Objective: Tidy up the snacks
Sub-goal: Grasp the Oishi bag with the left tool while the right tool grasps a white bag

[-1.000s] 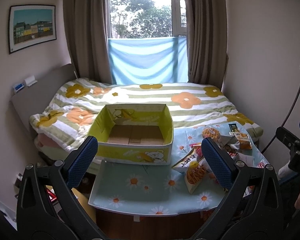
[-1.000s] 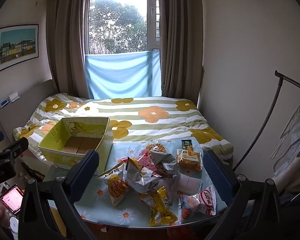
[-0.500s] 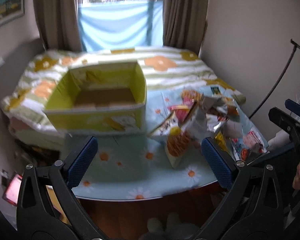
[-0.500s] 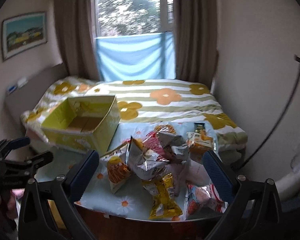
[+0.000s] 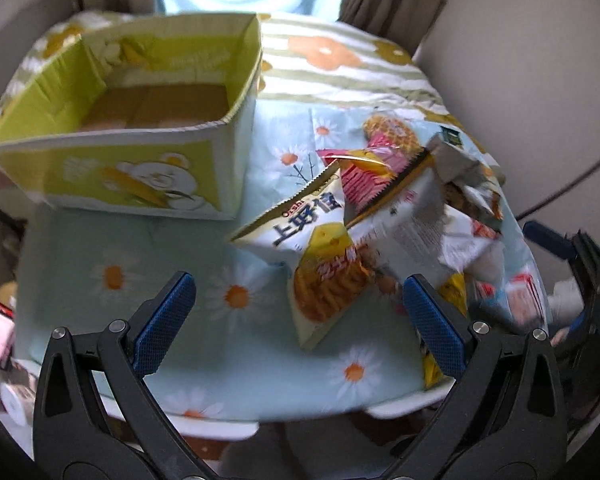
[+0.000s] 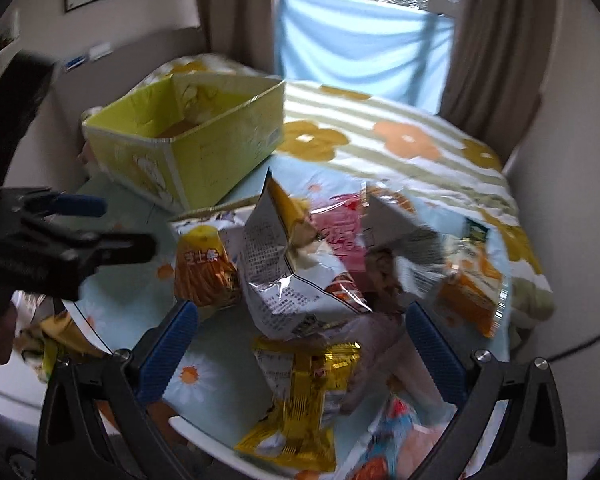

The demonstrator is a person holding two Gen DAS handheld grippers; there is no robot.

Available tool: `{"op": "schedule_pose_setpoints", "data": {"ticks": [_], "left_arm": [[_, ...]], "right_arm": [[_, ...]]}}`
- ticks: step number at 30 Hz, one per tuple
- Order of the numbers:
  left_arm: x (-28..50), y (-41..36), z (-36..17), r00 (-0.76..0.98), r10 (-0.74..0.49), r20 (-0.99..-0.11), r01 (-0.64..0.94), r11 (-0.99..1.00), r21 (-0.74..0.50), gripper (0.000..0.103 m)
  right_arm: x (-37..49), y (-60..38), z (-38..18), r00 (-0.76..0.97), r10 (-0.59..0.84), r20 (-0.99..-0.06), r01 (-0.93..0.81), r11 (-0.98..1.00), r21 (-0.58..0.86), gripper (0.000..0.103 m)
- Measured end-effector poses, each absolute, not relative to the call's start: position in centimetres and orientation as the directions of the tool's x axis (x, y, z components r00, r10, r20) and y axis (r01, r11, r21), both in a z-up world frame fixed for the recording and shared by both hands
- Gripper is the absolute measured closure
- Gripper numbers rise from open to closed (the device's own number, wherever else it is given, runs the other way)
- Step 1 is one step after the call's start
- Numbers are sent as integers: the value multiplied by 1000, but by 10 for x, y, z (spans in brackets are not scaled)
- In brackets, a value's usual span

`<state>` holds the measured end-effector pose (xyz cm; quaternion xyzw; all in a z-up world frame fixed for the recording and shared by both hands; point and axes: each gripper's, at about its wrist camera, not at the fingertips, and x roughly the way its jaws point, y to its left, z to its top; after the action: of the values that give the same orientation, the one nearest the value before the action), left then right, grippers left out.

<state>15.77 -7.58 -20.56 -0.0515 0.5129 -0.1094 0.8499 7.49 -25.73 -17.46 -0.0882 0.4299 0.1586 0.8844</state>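
Observation:
An empty yellow-green box [image 5: 140, 168] stands at the table's left; it also shows in the right wrist view [image 6: 188, 148]. A pile of snack bags lies to its right. The nearest is a yellow cheese-stick bag [image 5: 320, 256], also in the right wrist view [image 6: 204, 268]. A white crumpled bag [image 6: 296, 276] and a gold bag [image 6: 300, 396] lie in front of my right gripper [image 6: 300, 356]. My left gripper [image 5: 300, 320] is open and empty above the table's front, the cheese-stick bag between its fingers. My right gripper is open and empty over the pile.
The table has a light blue daisy cloth [image 5: 112, 264]. A bed with a flower quilt [image 6: 400, 140] lies behind it, then curtains and a window. An orange packet [image 6: 468, 292] and a red-and-white packet [image 5: 520, 300] lie at the pile's right. The left gripper's body [image 6: 60, 240] shows at left.
Both grippers have moved forward and down toward the table. The box and snack pile now fill the views. Both stay open.

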Motion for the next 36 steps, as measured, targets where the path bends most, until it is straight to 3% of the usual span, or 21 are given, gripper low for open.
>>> {"op": "schedule_pose_setpoints", "data": {"ticks": [9,13,15,17,23,29,36], "left_arm": [[203,-91,-255,364,-201,-909,0,976,-216,1],[212,-92,-270,325,-205,-923,-32,973,-227,21],[214,-91,-275,313,-222,-924,-46,968,-248,24],[213,-90,-278,305,-237,-922,-59,962,-267,37],[210,-90,-278,292,-219,-931,-53,968,-245,51],[205,-86,-274,302,-214,-929,-59,968,-242,55],[197,-82,-262,329,-205,-922,-56,970,-236,56]], "right_arm": [[118,-257,-212,479,305,-823,-494,869,35,0],[129,-255,-219,445,333,-831,-530,846,55,1],[131,-255,-221,435,343,-833,-543,837,61,3],[133,-253,-222,430,349,-832,-563,825,55,4],[131,-244,-228,402,339,-850,-620,784,19,18],[131,-247,-231,392,334,-857,-610,792,30,39],[127,-249,-226,401,341,-850,-602,798,36,47]]}}
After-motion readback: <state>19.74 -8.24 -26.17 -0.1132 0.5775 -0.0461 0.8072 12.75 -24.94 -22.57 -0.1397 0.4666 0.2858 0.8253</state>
